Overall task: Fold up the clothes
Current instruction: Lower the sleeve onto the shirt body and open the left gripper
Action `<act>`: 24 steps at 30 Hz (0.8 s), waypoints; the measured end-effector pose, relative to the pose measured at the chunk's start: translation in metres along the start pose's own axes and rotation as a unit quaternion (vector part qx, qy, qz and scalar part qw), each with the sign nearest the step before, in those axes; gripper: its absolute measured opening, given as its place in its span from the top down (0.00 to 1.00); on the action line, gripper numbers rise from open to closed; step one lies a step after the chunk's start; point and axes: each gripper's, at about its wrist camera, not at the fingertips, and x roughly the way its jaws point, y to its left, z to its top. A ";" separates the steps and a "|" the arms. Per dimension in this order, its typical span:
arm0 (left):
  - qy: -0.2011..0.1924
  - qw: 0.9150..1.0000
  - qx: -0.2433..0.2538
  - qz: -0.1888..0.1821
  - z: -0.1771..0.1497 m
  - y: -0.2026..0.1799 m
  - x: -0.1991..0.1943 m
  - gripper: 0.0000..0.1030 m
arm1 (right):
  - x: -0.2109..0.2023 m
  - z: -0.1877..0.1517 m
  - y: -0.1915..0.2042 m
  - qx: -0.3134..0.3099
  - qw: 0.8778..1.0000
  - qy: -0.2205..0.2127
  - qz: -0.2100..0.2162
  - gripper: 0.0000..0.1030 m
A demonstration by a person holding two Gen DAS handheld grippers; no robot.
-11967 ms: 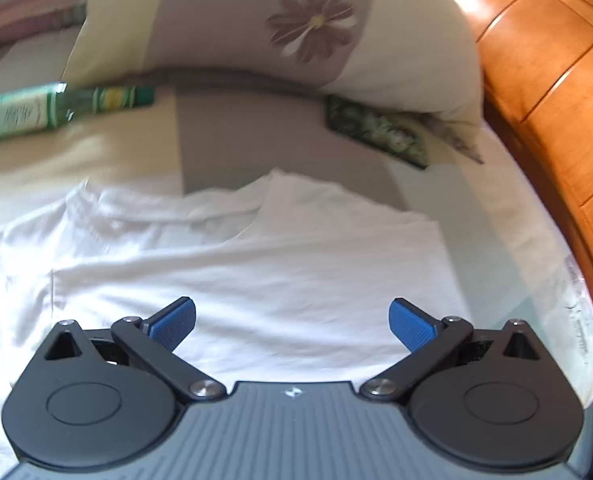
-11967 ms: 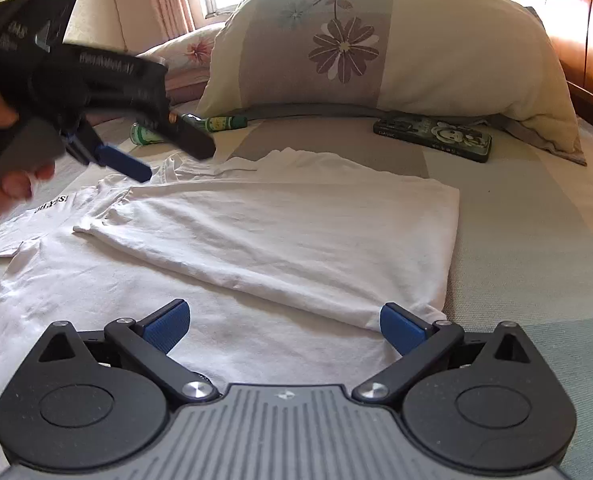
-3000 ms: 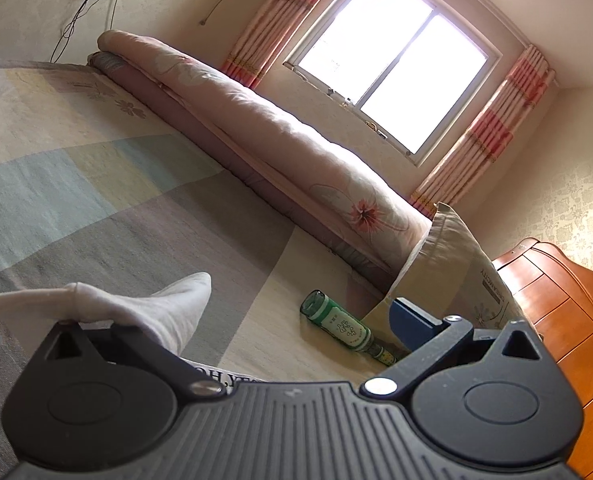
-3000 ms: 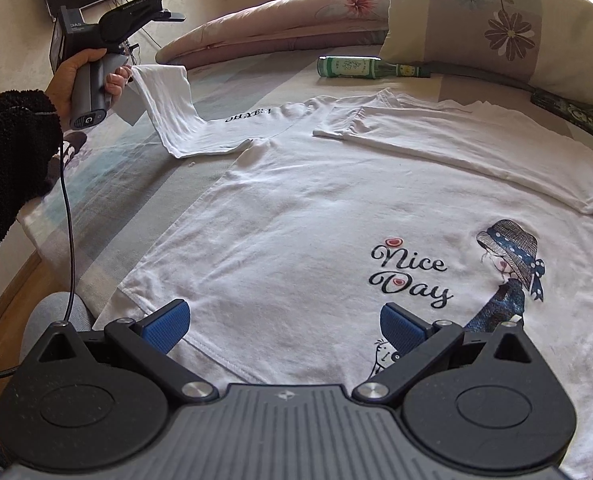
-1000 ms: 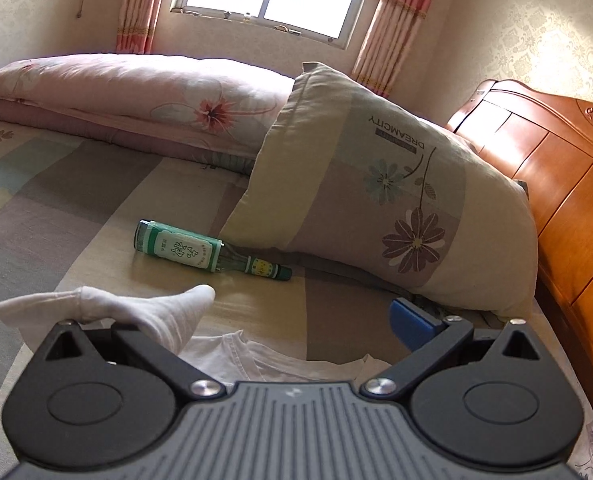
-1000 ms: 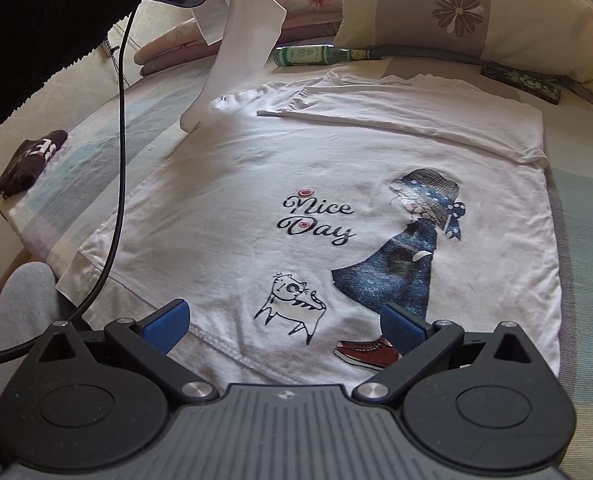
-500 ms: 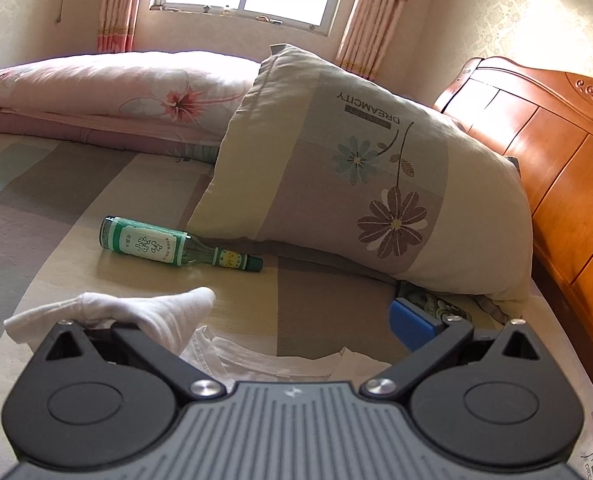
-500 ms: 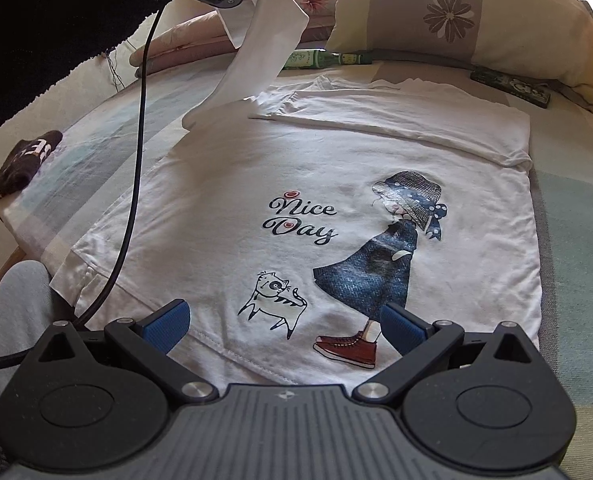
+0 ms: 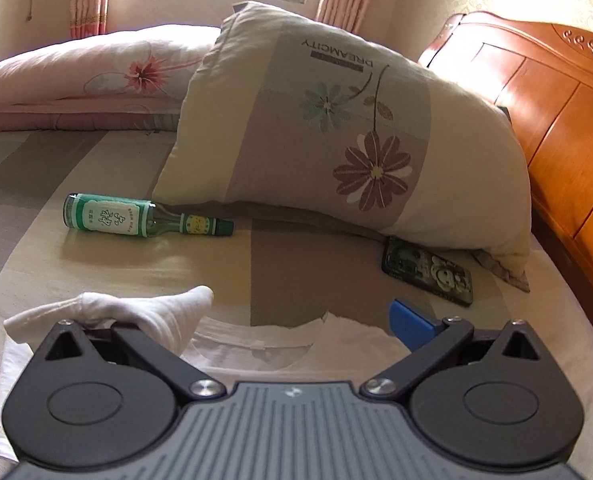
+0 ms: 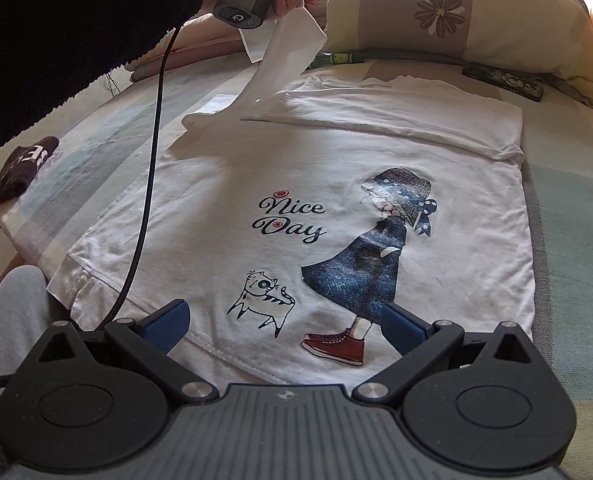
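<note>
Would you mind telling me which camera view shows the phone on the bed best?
The left wrist view: the phone lies close and whole, just below the pillow, with its patterned case clear. In the right wrist view the phone is far off, small and seen edge-on beyond the T-shirt.

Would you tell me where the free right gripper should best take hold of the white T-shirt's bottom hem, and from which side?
Probably the hem's outer left corner, approached low from the bed's near edge. The T-shirt lies flat, and that corner is loose and slightly rumpled, so a finger can slide under it. The right gripper is open just above the hem.
</note>
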 end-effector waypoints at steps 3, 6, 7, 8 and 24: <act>0.023 0.999 0.027 0.000 -0.011 -0.009 0.009 0.01 | 0.000 0.000 0.000 0.000 1.000 0.000 -0.002 0.00; 0.061 0.996 0.062 -0.010 -0.021 -0.019 0.022 0.01 | 0.001 -0.001 -0.001 0.000 1.000 0.002 -0.007 0.00; 0.074 0.994 0.076 -0.013 -0.025 -0.023 0.026 0.01 | 0.001 -0.001 -0.001 0.000 1.000 0.002 -0.008 0.00; 0.087 0.992 0.094 -0.014 -0.031 -0.028 0.030 0.01 | 0.001 -0.001 -0.001 0.000 1.000 0.002 -0.010 0.00; 0.183 0.973 0.122 -0.074 -0.098 -0.031 0.052 0.01 | -0.008 0.001 -0.018 0.043 0.999 -0.030 -0.011 0.00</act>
